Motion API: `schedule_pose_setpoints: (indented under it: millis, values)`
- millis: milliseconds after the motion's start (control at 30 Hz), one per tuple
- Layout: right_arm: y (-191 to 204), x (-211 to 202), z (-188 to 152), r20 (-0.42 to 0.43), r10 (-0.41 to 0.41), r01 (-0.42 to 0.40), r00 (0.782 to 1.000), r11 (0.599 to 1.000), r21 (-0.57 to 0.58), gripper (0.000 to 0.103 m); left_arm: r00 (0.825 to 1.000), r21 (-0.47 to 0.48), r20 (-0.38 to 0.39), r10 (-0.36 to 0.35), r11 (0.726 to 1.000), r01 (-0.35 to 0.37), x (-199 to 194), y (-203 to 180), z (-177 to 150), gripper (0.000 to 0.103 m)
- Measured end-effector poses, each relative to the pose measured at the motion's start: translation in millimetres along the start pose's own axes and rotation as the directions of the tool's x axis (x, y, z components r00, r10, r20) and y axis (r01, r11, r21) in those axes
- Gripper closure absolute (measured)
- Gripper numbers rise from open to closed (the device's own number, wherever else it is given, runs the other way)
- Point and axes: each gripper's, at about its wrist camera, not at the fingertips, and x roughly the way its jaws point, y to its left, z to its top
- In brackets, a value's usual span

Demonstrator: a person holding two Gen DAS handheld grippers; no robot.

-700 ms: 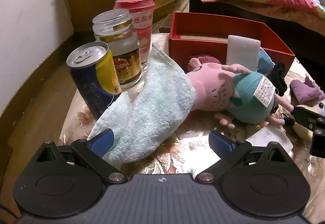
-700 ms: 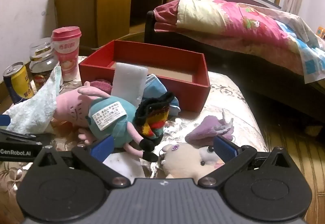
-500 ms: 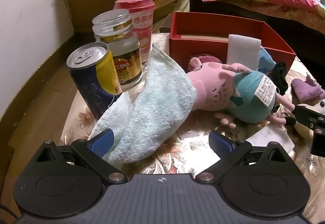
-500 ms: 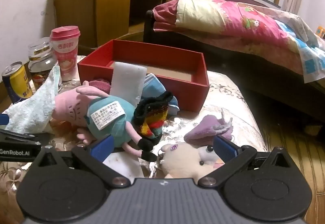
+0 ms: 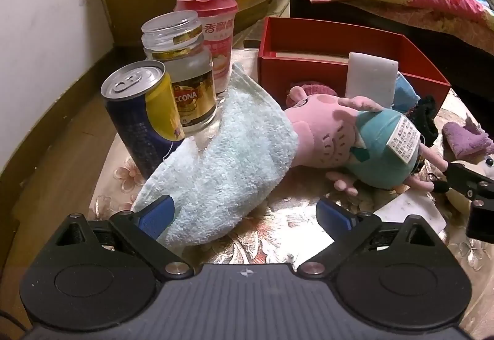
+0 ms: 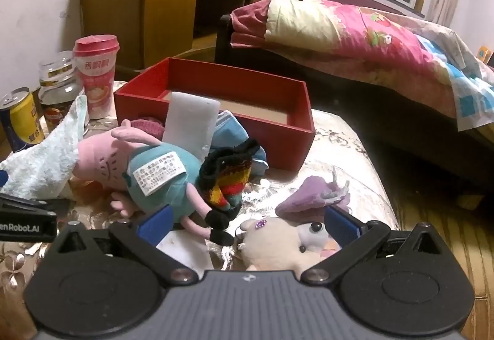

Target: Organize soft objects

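Both wrist views look down, close, sharing the pink plush pig point(image 5: 324, 136).

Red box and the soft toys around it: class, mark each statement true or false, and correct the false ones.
1. The red box already holds the pink pig plush. False: the pig lies on the table in front of it.
2. Both grippers have open jaws. True.
3. The light blue towel leans against the glass jar. True.
4. The drink can lies on its side. False: it stands upright.
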Motion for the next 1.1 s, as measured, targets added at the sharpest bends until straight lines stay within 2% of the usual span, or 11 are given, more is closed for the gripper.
schedule_pose_setpoints:
  millis: [400,1100]
  values:
    - [12.0,2.2,-0.6,-0.007,0.004,-0.004,1.0,1.0,-0.022,0.028,1.0,0.01,-0.012,0.017,1.0,-0.017,1.3,-11.7,-5.0,0.009]
    - [17.5,8.8,-3.6,-0.026,-0.017,0.016,1.0,0.999,-0.031,0.028,1.0,-0.009,-0.02,-0.004,1.0,0.004,-0.8,-13.6,-7.2,0.01]
